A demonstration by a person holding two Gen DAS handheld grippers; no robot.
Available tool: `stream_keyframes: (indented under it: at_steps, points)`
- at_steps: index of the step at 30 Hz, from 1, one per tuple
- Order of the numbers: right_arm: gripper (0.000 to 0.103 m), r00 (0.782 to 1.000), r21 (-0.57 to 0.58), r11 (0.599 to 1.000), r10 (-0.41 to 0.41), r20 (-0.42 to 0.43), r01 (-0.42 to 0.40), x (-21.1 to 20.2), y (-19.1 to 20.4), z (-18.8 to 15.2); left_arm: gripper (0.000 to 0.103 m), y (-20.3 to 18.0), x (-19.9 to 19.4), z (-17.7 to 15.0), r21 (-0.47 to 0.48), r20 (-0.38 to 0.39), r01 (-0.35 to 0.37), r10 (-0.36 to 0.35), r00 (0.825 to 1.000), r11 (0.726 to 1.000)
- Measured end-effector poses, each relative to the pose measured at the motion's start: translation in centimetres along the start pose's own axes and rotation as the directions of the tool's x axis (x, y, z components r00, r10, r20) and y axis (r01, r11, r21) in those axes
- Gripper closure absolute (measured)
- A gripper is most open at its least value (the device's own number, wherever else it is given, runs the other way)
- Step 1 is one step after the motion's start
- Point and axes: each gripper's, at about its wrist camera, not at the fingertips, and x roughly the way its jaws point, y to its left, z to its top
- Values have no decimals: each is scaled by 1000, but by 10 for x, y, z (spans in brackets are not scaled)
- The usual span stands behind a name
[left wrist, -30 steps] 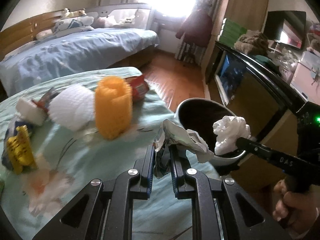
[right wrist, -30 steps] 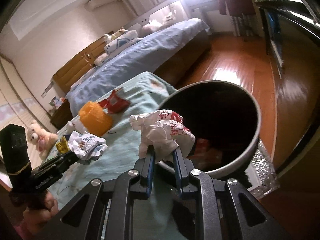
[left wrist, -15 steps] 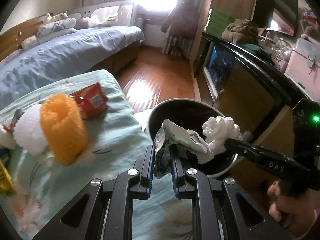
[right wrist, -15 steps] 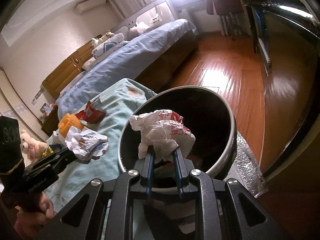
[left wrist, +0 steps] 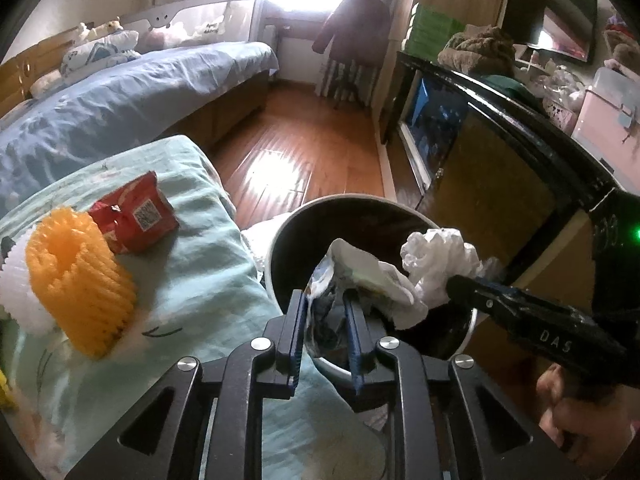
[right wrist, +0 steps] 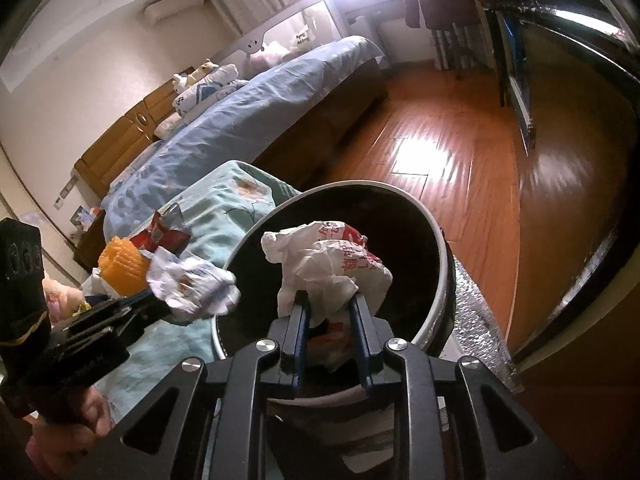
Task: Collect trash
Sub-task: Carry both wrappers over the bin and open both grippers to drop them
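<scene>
A round dark bin with a pale rim (left wrist: pixel 275 252) (right wrist: pixel 443 280) stands beside the teal-covered table. My left gripper (left wrist: pixel 325 304) (right wrist: pixel 154 298) hangs over the bin's near edge. Its jaws are opening, with a crumpled printed wrapper (left wrist: pixel 356 272) (right wrist: pixel 192 284) still between the pads. My right gripper (right wrist: pixel 330 308) (left wrist: pixel 452 282) is above the bin's mouth. Its jaws are opening too, and a crumpled white-and-red paper bag (right wrist: pixel 332 260) (left wrist: pixel 436 260) still sits between them. Some trash lies at the bottom of the bin.
On the teal tablecloth (left wrist: pixel 200 280) lie an orange foam net sleeve (left wrist: pixel 76 280), a red packet (left wrist: pixel 136 216) and a white foam net (left wrist: pixel 16 292). A blue bed (left wrist: pixel 120 92) stands behind, a dark cabinet (left wrist: pixel 500 152) to the right, with wooden floor (right wrist: pixel 460 160) between.
Both grippers have moved from the table's edge to over the bin, carrying their crumpled pieces. The fingers of each stand a little wider apart than before.
</scene>
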Motion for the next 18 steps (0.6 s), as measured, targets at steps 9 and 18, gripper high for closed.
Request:
stream_keyframes:
  at_steps: [9, 18]
  points:
    - [59, 1000, 17, 1000, 0, 10, 0, -3, 0, -1, 50, 7, -10, -5, -38, 10, -5, 6, 1000, 999]
    - [32, 999, 7, 999, 41, 21, -41, -8, 22, -9, 45, 32, -40, -34, -109, 26, -35, 38, 999, 993]
